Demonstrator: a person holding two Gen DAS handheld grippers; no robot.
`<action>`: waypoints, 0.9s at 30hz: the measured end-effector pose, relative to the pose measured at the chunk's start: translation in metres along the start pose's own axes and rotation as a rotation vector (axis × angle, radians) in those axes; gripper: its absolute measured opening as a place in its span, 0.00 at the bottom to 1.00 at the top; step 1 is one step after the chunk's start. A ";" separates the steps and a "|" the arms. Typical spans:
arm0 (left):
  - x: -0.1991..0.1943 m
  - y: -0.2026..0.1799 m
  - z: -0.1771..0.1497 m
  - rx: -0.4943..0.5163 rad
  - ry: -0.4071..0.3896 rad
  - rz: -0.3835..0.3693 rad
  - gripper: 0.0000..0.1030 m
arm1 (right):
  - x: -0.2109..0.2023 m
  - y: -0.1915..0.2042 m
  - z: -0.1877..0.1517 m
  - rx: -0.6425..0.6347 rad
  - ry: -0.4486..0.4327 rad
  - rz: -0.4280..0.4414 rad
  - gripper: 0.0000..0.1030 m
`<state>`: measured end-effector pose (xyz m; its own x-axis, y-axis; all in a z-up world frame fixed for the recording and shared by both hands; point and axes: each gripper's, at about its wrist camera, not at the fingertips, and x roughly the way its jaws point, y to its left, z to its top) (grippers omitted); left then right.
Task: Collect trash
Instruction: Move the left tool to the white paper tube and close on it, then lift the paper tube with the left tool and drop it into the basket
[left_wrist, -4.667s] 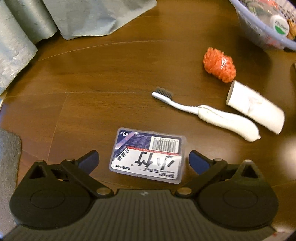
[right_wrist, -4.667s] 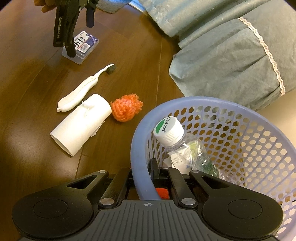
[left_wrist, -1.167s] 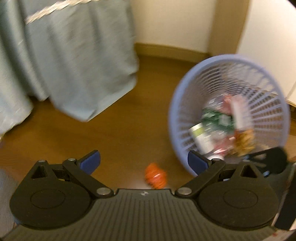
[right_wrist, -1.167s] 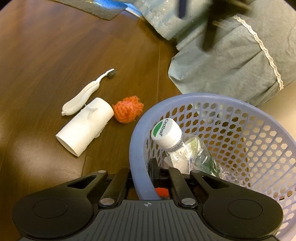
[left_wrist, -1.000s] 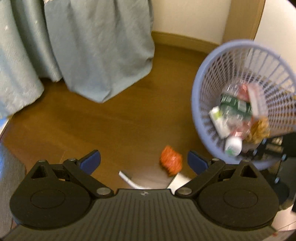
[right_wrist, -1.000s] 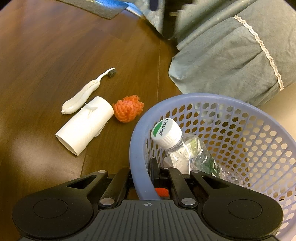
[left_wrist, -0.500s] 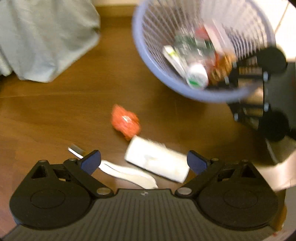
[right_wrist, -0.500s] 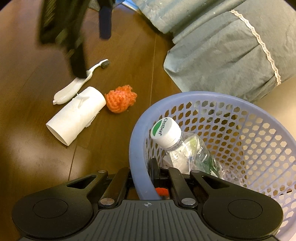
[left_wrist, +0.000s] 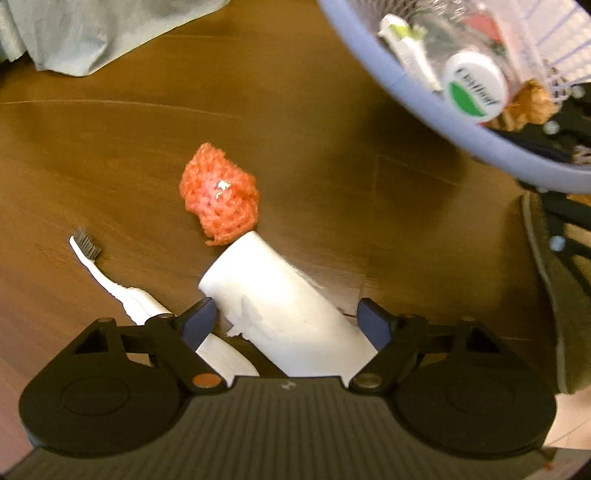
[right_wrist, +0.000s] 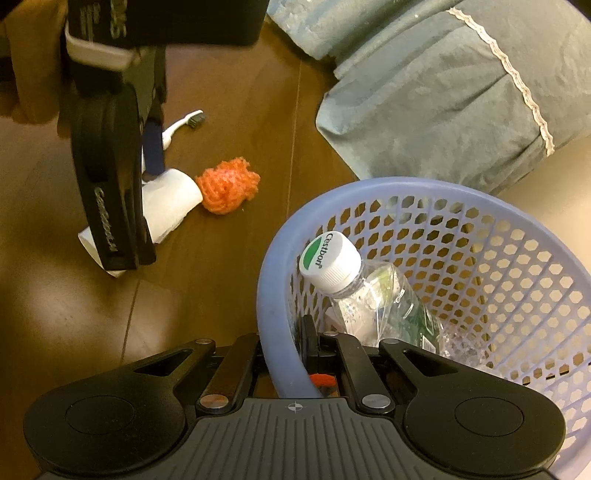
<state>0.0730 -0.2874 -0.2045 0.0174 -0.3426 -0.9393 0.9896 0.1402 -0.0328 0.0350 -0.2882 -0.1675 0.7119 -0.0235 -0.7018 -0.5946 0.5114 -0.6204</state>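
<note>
1. A dark wooden floor (left_wrist: 110, 147) carries the scattered trash; grey-green fabric (right_wrist: 443, 92) hangs at its edge.
2. The lavender mesh basket (right_wrist: 269, 295) holds a clear plastic bottle (right_wrist: 373, 302) with a white-and-green cap, plus wrappers.
3. The right gripper (right_wrist: 291, 354) has its jaws clamped on the basket's rim.
4. The left gripper (left_wrist: 284, 321) hangs over the white paper roll (left_wrist: 280, 306), jaws wide, astride it.
5. An orange knitted ball (left_wrist: 219, 199) touches the roll's end; a white toothbrush (left_wrist: 110, 284) lies just beside.
</note>
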 end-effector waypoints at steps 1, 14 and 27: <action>0.003 0.000 -0.001 0.009 0.005 0.008 0.77 | 0.000 0.000 0.000 0.001 0.000 0.000 0.01; -0.010 0.029 -0.017 0.171 0.007 0.102 0.54 | 0.000 0.001 0.001 -0.002 0.010 -0.002 0.01; -0.005 0.041 -0.021 0.197 -0.003 0.058 0.43 | 0.000 0.003 -0.001 -0.007 0.014 0.001 0.01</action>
<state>0.1103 -0.2604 -0.2079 0.0757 -0.3418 -0.9367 0.9957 -0.0246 0.0894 0.0332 -0.2873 -0.1694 0.7060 -0.0349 -0.7074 -0.5980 0.5057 -0.6218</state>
